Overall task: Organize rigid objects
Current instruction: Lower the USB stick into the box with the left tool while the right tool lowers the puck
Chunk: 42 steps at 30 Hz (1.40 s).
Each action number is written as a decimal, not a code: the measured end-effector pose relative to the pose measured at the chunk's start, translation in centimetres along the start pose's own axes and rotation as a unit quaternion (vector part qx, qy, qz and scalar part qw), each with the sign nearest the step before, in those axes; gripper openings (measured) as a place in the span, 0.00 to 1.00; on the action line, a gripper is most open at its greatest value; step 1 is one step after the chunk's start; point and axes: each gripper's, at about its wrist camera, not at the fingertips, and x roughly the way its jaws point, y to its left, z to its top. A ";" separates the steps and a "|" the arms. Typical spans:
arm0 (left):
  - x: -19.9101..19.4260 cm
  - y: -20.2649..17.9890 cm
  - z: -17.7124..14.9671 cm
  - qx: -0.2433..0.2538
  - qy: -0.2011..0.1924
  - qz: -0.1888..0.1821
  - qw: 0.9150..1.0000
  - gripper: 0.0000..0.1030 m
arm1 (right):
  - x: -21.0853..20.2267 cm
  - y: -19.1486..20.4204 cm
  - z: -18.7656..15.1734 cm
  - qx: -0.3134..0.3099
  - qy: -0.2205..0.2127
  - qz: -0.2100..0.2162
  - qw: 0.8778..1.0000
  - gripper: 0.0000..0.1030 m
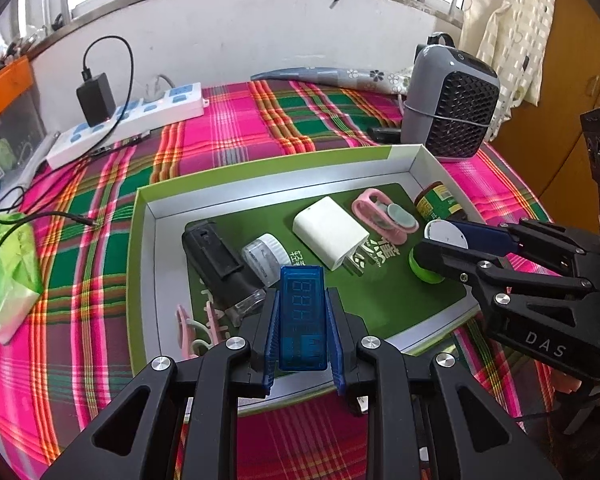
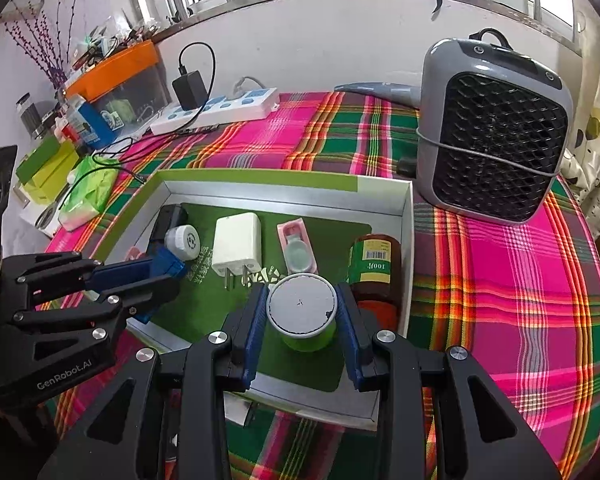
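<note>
My left gripper (image 1: pixel 303 322) is clamped tight on a blue USB meter (image 1: pixel 302 312), its fingers (image 1: pixel 271 332) on the long flat edges; it looks light, stiff and slick plastic, so that side hold suits it. My right gripper (image 2: pixel 301 316) pinches a green jar (image 2: pixel 303 312) by its round wall just under the white lid, light but liable to twist. Both hang over the near end of the box (image 1: pixel 284 168) on the table. Lying inside: a white charger (image 1: pixel 330 232), a black device (image 1: pixel 214 256), a clear capped vial (image 1: pixel 265 254), a brown bottle (image 2: pixel 374 268) and a pink clip (image 1: pixel 380 214).
</note>
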 end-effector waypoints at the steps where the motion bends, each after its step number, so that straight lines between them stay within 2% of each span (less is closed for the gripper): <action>1: 0.0 0.0 0.0 0.000 0.001 0.000 1.000 0.20 | 0.0 -0.1 0.0 0.001 0.000 0.001 1.000 0.34; 42: 1.4 -0.2 -0.2 0.000 0.011 -0.003 1.000 0.20 | 0.2 0.6 -0.2 -0.018 -0.006 -0.010 1.000 0.34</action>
